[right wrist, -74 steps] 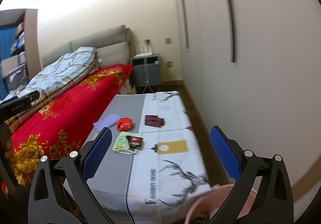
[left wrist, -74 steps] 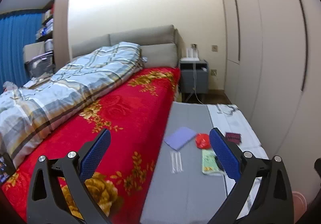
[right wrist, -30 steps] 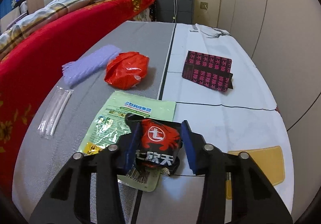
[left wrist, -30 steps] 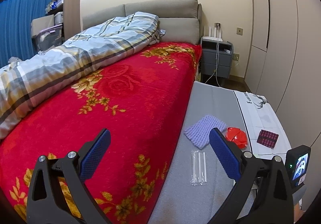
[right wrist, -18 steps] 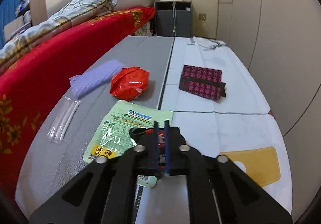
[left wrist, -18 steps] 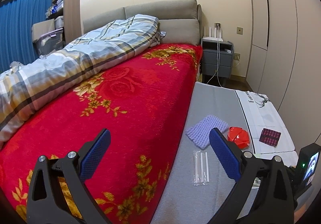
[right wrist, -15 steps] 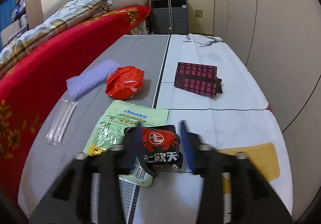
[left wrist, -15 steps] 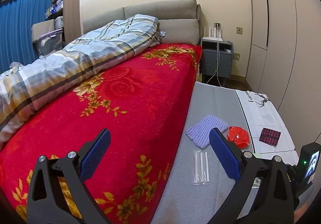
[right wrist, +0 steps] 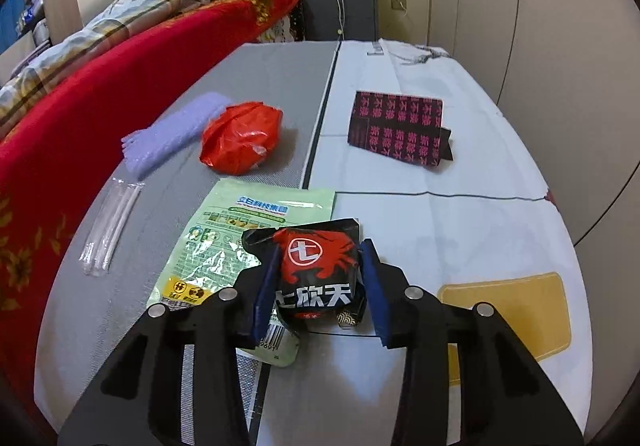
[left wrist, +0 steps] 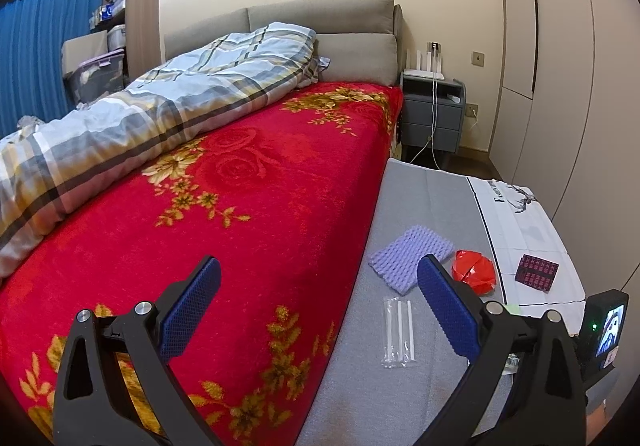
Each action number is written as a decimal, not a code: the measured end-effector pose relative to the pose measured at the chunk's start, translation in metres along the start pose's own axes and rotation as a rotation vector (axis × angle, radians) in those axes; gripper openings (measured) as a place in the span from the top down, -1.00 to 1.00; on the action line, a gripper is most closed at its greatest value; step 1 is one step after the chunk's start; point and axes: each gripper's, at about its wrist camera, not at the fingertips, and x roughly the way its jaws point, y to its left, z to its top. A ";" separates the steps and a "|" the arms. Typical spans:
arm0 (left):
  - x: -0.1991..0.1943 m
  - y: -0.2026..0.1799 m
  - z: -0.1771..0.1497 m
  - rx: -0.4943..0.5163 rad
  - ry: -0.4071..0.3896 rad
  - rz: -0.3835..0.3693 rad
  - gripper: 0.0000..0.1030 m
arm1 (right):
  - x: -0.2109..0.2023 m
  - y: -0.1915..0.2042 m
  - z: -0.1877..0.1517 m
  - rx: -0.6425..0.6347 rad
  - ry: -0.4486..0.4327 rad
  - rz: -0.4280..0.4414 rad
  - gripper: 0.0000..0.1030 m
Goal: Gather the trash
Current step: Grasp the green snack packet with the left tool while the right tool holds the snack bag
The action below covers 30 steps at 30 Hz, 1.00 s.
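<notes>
**Six pieces of litter, one already between the right pads**

One black-and-red snack wrapper [right wrist: 318, 274] sits between the pads of the right gripper [right wrist: 320, 286], which has narrowed to the wrapper's width: both blue pads flank its sides and look to be touching it, though whether they are pressing yet I cannot tell. The wrapper lies straight ahead along the fingers, its printed face up and its long axis running away from the camera, so the pinch falls across its short width. It rests partly on a pale green pouch [right wrist: 240, 230], which spreads to the left and toward the near edge of the mattress [right wrist: 480, 226] carrying everything.

Farther out, toward the bed-side edge, lie a crumpled red wrapper [right wrist: 240, 140], a lilac foam net [right wrist: 172, 138] and a clear packet of straws [right wrist: 110, 222]. A dark box printed in pink [right wrist: 398, 132] stands toward the far edge on the white half.

The left gripper [left wrist: 316, 310] hangs wide open and empty over the seam between the red blanket [left wrist: 240, 206] and the mattress, nearer to the straws and foam net. The right is plainly the nearer to the snack wrapper; in my judgement a lift should be watched for dragging the pouch beneath.
</notes>
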 end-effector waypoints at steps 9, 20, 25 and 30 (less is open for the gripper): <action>0.000 -0.006 -0.002 0.013 -0.007 -0.013 -0.85 | -0.067 -0.009 0.004 0.020 -0.137 0.006 0.23; -0.015 -0.065 -0.015 0.113 -0.120 -0.361 -0.85 | -0.223 -0.067 -0.022 -0.050 -0.234 -0.018 0.23; -0.001 -0.104 -0.057 0.297 -0.113 -0.439 -0.85 | -0.260 -0.103 -0.042 0.023 -0.230 -0.038 0.23; 0.032 -0.119 -0.090 0.327 -0.009 -0.482 -0.84 | -0.255 -0.120 -0.051 0.047 -0.209 -0.049 0.23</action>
